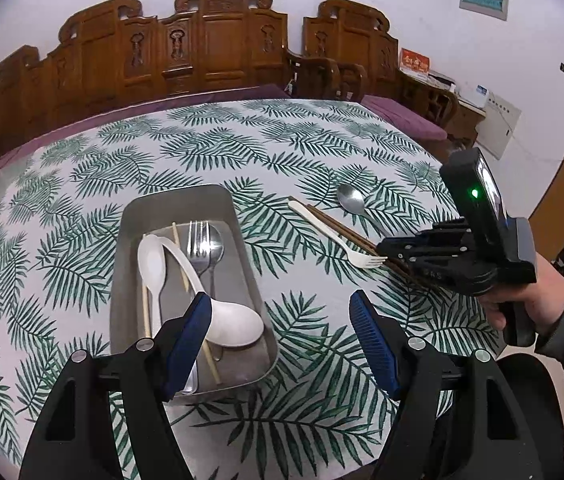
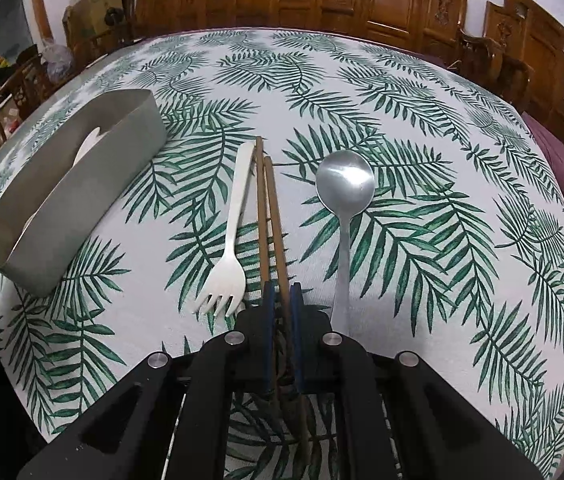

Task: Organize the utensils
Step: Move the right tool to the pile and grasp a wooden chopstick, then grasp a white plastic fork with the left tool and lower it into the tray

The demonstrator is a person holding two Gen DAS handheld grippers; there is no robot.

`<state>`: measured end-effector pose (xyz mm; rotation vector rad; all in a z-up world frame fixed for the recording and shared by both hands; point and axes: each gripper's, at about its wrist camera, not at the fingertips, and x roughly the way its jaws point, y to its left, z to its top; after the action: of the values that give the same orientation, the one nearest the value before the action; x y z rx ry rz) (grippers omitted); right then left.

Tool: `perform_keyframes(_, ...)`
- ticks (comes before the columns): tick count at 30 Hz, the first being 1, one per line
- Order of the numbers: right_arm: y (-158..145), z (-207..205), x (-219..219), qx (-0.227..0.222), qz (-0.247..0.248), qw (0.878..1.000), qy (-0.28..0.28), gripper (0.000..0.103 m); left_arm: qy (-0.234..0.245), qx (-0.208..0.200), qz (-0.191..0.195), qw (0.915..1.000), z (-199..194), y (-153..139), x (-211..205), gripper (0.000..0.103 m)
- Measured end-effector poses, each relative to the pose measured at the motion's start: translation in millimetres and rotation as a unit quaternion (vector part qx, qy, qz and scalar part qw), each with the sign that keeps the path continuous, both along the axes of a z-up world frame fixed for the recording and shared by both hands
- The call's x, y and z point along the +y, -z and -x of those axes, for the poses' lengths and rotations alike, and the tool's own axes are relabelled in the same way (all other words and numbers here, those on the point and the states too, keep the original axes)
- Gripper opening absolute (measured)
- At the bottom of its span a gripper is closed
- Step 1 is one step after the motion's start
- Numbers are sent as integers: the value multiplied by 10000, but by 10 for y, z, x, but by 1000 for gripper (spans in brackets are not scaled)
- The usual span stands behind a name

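Observation:
A grey metal tray (image 1: 241,236) sits on the leaf-print tablecloth and holds white spoons (image 1: 233,320), a metal fork (image 1: 197,244), a metal spoon and pale chopsticks. My left gripper (image 1: 282,332) is open and empty, over the tray's near right corner. My right gripper (image 2: 282,292) is shut on a pair of brown chopsticks (image 2: 267,200) that lie on the cloth. A white plastic fork (image 2: 233,232) lies just left of them and a metal spoon (image 2: 344,188) lies to their right. The tray (image 2: 93,184) is at the left in the right wrist view.
The round table (image 1: 322,140) is ringed by carved wooden benches (image 1: 209,48) with purple cushions. The right gripper's body and the hand holding it (image 1: 482,256) are at the right of the left wrist view. Boxes stand by the wall.

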<state>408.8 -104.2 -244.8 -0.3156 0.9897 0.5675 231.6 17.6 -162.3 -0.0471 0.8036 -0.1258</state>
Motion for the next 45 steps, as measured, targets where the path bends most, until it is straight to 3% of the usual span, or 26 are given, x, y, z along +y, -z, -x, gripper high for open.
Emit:
perform_keyframes(9, 37, 52, -73, -13, 186, 9998, -115, 7, 43, 115, -131, 9998, -27, 25, -176, 68)
perform_keyframes(21, -327, 270, -442, -262, -420, 9987, 112, 6, 108, 180, -187, 9996, -267, -39, -477, 68)
perform_keyframes(31, -397, 209, -803, -250, -672, 9964, 445, 6, 317, 428, -338, 9980, -814, 61, -777, 56)
perform_keyframes(41, -439, 136, -963, -288, -730, 9949, 637, 6, 116, 897, -155, 9958, -1363, 369, -779, 44)
perform_keyframes(45, -453, 122, -996, -309, -730, 9945, 678, 6, 101, 1036, -368, 9939, -1500, 474, -832, 40)
